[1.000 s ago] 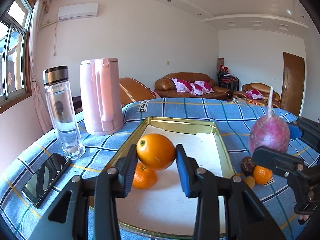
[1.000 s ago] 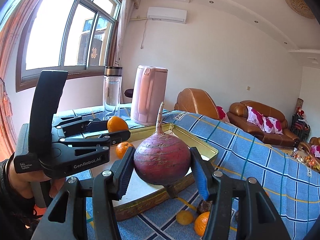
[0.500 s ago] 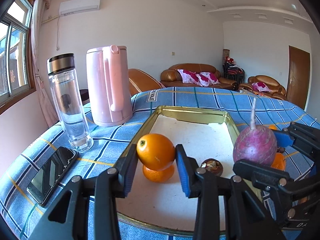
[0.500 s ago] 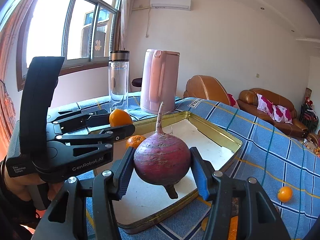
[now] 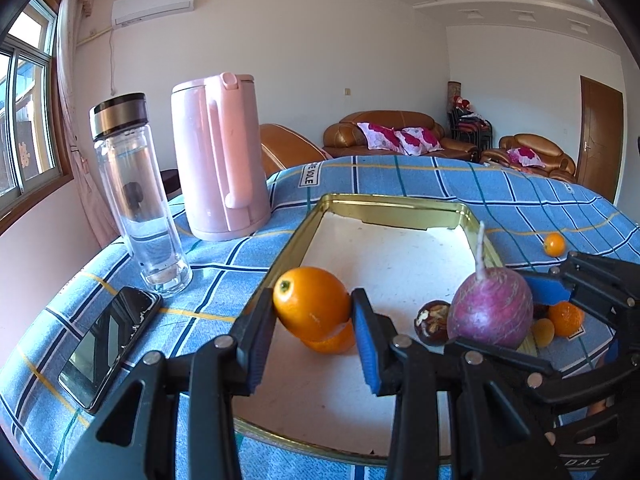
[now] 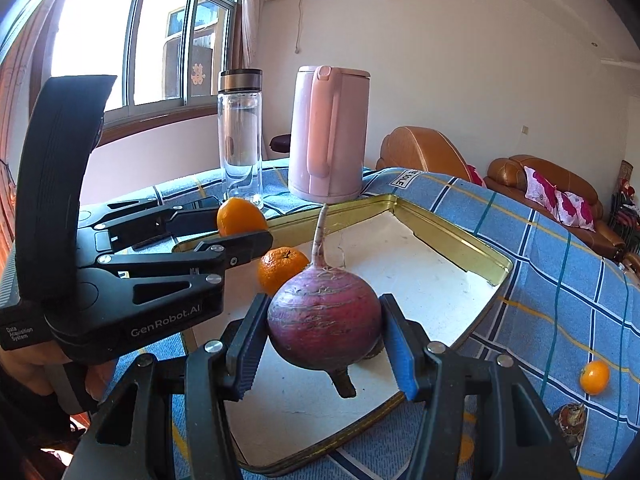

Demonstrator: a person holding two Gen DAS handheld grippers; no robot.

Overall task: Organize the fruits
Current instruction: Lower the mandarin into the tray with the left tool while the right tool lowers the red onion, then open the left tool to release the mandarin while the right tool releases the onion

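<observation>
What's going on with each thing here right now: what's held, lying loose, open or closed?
left gripper: shut on the orange, above the tray.
right gripper: shut on the purple radish, above the tray.
gold tray: open; a tangerine lies inside.
glass bottle: upright, capped.
pink kettle: upright, lid closed.
phone: flat, screen dark.
small orange fruit: loose on the cloth.
</observation>
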